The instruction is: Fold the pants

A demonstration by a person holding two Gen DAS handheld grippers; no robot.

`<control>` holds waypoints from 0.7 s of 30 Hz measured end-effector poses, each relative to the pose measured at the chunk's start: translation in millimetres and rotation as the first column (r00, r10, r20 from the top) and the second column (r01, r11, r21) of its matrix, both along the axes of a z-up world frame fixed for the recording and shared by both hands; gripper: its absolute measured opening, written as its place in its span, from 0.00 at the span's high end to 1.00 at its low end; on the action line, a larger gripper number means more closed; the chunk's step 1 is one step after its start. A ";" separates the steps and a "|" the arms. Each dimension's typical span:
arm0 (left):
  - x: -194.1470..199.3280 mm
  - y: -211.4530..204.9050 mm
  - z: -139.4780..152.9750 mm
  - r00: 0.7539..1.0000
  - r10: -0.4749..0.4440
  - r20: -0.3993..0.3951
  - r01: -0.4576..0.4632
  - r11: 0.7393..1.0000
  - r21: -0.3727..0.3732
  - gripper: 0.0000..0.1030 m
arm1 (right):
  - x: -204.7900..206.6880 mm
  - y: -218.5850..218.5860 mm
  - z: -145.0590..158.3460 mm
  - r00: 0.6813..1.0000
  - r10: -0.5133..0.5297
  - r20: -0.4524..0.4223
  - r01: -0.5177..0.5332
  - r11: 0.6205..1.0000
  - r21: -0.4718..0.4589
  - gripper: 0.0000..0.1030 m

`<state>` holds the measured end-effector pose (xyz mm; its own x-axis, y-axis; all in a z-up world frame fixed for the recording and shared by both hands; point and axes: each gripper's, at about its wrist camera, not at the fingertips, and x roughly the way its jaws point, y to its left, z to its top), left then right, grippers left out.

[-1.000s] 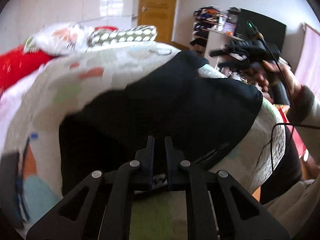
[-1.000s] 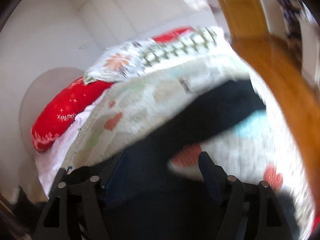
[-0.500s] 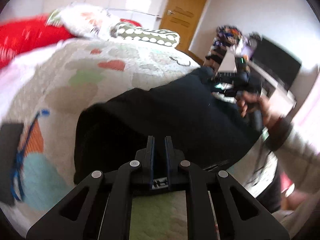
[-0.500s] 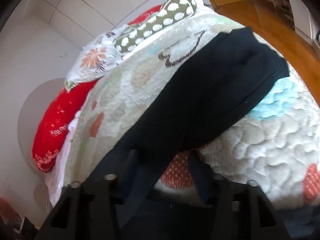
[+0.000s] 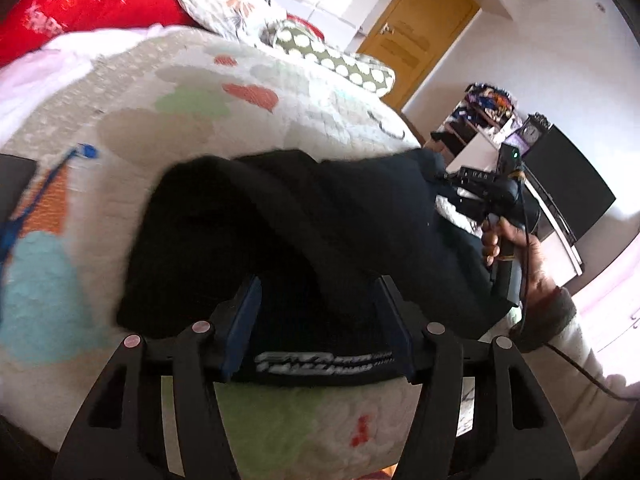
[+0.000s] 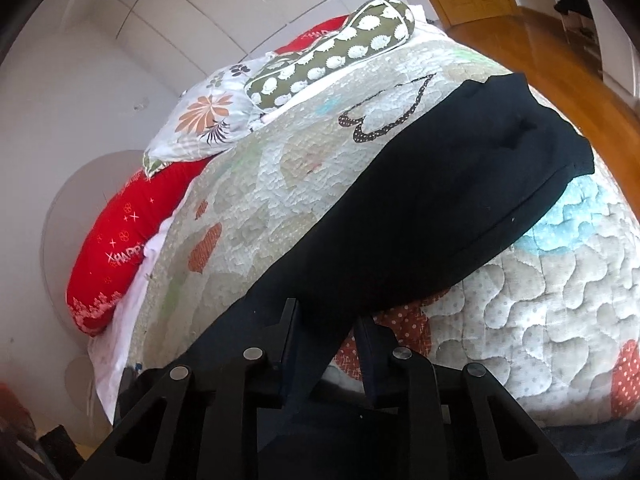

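Observation:
The black pants (image 5: 320, 240) lie folded on the quilted bed (image 5: 180, 112), with a white logo band at the near edge. My left gripper (image 5: 318, 292) is open, its fingers apart on either side of the near waistband, holding nothing. The right gripper (image 5: 452, 184) shows in the left wrist view at the far right end of the pants, held by a hand. In the right wrist view the pants (image 6: 440, 200) stretch away across the quilt (image 6: 540, 320). My right gripper (image 6: 326, 320) has its fingers partly apart with the pants' edge lying between them.
A red bolster (image 6: 116, 240), a floral pillow (image 6: 200, 120) and a green spotted pillow (image 6: 332, 56) lie at the head of the bed. A wooden door (image 5: 416, 44), shelves (image 5: 480, 120) and a black screen (image 5: 568, 188) stand to the right. A dark object (image 5: 12, 184) lies at the left edge.
My left gripper has opened and let go of the pants' waistband. The right gripper's fingers have come closer together around the pants' edge. Both views have swung across the bed.

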<state>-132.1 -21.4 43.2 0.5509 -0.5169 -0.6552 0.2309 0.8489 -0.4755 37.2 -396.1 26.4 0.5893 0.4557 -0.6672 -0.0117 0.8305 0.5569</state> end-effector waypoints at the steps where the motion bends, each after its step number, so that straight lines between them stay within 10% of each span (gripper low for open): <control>1: 6.8 -8.3 -5.7 1.000 -0.008 -0.028 0.008 1.000 0.000 0.43 | 1.7 -0.9 -0.8 1.000 -0.002 0.000 0.002 1.000 0.002 0.75; 6: 21.3 -31.3 -15.6 0.999 0.001 -0.050 0.000 1.000 0.021 0.47 | 8.3 -9.2 -6.2 0.999 -0.032 0.011 0.031 0.998 0.049 0.88; 8: 25.5 -31.7 -12.4 0.998 -0.019 -0.062 0.019 1.000 -0.008 0.86 | 2.5 -9.9 0.2 0.999 -0.031 0.034 0.030 0.999 0.030 0.96; 9: 27.0 -29.9 -8.8 0.997 -0.031 -0.065 0.030 0.999 -0.020 0.89 | -1.0 -10.2 4.8 0.998 -0.030 0.046 0.029 0.999 0.029 0.97; 16: 3.4 21.1 46.4 0.995 -0.076 0.072 0.080 0.996 -0.046 0.91 | -90.8 -2.7 77.9 0.975 0.063 0.215 -0.054 0.997 -0.049 0.97; 21: -14.1 54.5 34.6 0.998 -0.047 0.031 0.046 0.999 0.019 0.91 | -169.1 15.4 58.0 0.979 0.108 0.172 -0.102 0.994 -0.045 0.97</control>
